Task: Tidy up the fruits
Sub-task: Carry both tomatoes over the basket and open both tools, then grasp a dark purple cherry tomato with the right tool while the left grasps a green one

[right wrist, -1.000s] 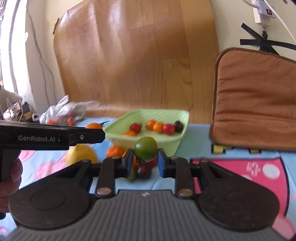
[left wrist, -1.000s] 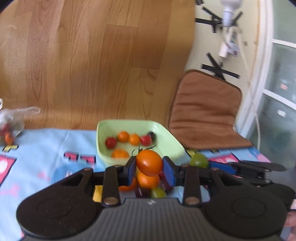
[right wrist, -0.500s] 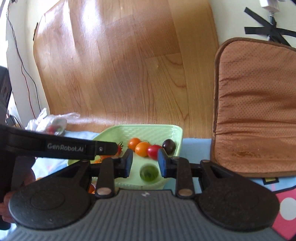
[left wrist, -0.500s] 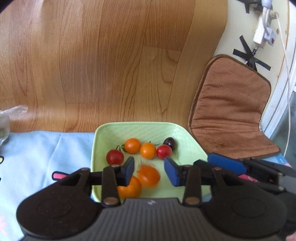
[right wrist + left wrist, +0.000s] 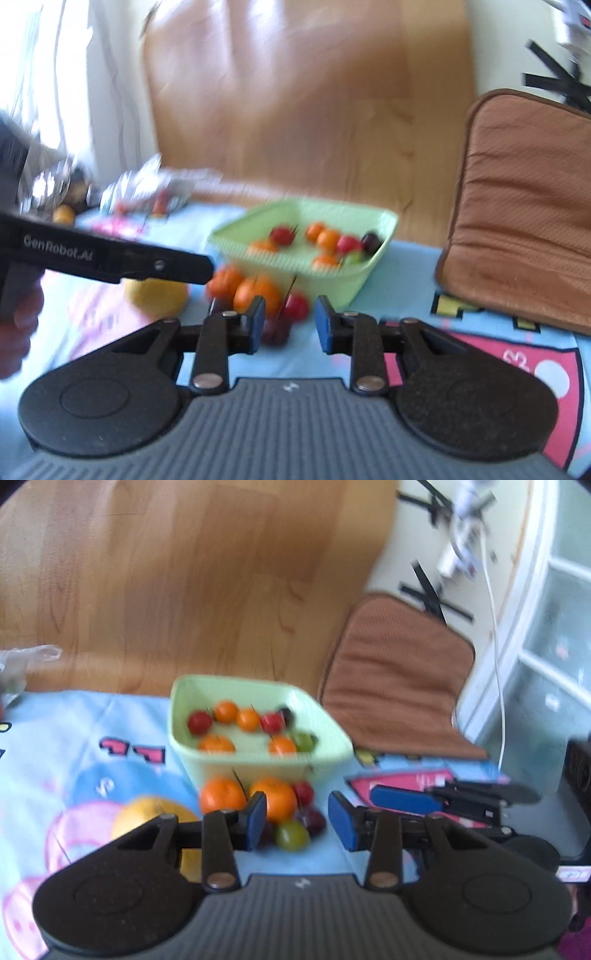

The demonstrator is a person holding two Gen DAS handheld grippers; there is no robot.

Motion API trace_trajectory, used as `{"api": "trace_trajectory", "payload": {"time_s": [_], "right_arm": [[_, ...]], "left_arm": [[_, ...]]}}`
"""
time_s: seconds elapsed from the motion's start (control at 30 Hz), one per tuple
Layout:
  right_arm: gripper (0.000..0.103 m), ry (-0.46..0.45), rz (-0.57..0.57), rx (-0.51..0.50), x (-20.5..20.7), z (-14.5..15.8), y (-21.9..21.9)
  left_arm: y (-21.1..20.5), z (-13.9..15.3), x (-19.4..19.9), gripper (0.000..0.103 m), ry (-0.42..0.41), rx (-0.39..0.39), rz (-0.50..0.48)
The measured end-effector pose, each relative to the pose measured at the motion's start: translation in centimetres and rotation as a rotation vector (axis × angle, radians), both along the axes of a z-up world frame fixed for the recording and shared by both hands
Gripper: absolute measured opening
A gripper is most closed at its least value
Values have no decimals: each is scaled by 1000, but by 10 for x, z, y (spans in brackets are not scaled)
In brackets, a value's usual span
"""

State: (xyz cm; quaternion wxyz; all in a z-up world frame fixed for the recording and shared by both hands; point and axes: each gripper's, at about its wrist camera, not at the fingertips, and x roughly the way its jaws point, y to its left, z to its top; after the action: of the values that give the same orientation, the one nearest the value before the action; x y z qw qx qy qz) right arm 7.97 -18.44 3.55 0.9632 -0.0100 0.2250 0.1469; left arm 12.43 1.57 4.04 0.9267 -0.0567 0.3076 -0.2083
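A light green bowl [image 5: 258,760] on the blue cloth holds several small red, orange, dark and green tomatoes [image 5: 249,719]; it also shows in the right wrist view [image 5: 332,273]. In front of it lies a loose pile: orange tomatoes [image 5: 275,797], a red one [image 5: 303,792], a green one [image 5: 292,835] and a yellow fruit [image 5: 147,816]. My left gripper [image 5: 297,821] is open and empty above the pile. My right gripper [image 5: 289,325] is open and empty, near the orange tomatoes [image 5: 255,291] and red one [image 5: 295,306].
A brown cushion [image 5: 399,679] leans at the back right against the wood-panel wall. A clear plastic bag with fruit [image 5: 147,192] lies at the far left. The left gripper's black arm [image 5: 110,258] crosses the right wrist view. A white cable [image 5: 495,627] hangs by the window.
Both grippers let their tomatoes go into the bowl, orange from the left and green from the right. Both have pulled back from over the bowl to the loose pile, open.
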Motion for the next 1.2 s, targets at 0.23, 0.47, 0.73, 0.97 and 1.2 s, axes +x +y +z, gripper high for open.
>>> {"api": "trace_trajectory", "payload": {"time_s": [0.23,0.47,0.73,0.97,1.2], "right_arm": [[33,24,62,-91,-1,-13,25],[38,87,63,-119,26,-23,28],[28,109,217,-81,38,-22,31],[29,63,199,-166,10,-22,35],[29,95,58,-73,-2,-24,-6]], "left_arm": [[-13,-17,-4,51,15,87,56],[-16,-19,1,57,34,80,53],[-8,-22,6,60,72,-16,74],[-17,-24,-8,57,32,16,2],[-19,-22,0,55,17,67,49]]}}
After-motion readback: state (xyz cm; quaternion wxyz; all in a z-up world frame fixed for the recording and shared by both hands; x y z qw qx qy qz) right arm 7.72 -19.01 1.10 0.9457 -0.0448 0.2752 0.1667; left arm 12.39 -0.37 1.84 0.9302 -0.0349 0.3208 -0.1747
